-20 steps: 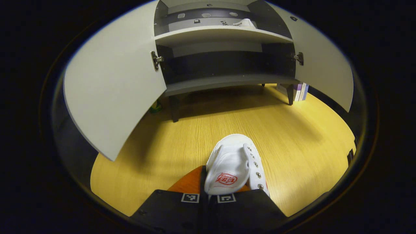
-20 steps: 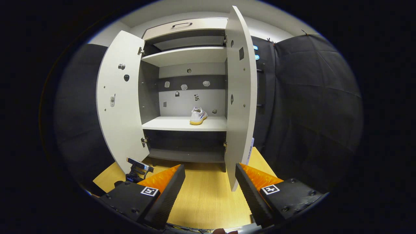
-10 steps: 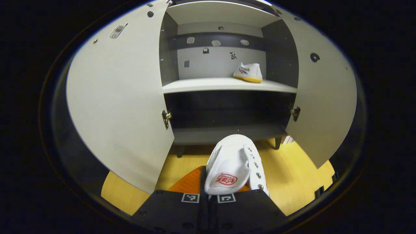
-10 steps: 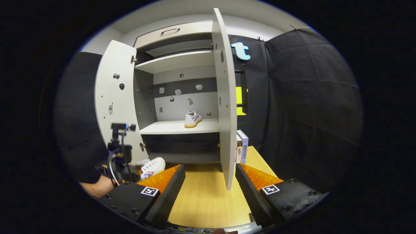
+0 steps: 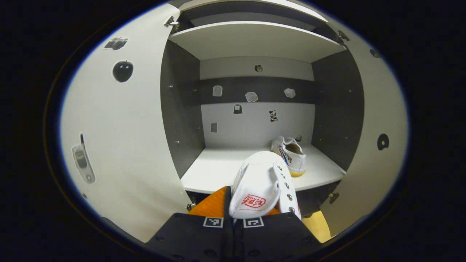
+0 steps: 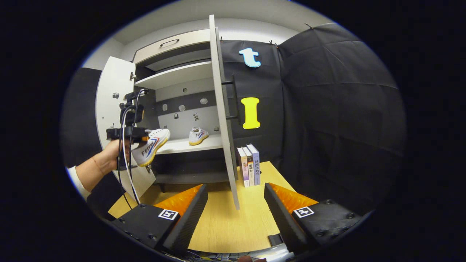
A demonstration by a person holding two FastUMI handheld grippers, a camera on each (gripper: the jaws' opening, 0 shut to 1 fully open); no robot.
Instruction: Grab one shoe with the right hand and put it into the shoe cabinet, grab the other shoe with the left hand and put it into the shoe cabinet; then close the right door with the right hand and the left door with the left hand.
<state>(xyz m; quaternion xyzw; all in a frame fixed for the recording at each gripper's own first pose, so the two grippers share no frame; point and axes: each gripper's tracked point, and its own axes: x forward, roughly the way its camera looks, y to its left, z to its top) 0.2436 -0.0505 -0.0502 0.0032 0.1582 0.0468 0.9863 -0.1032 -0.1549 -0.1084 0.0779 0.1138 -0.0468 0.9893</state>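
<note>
On the shelf [image 5: 218, 171] one shoe [image 5: 291, 154]; left hand-held gripper [image 5: 238, 214] grips another [image 5: 260, 182].

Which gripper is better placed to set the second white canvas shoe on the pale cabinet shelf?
Left. The left gripper holds the white canvas shoe just before the pale shelf, beside the shoe already there. The right gripper is open, empty and farther back near the right door.
</note>
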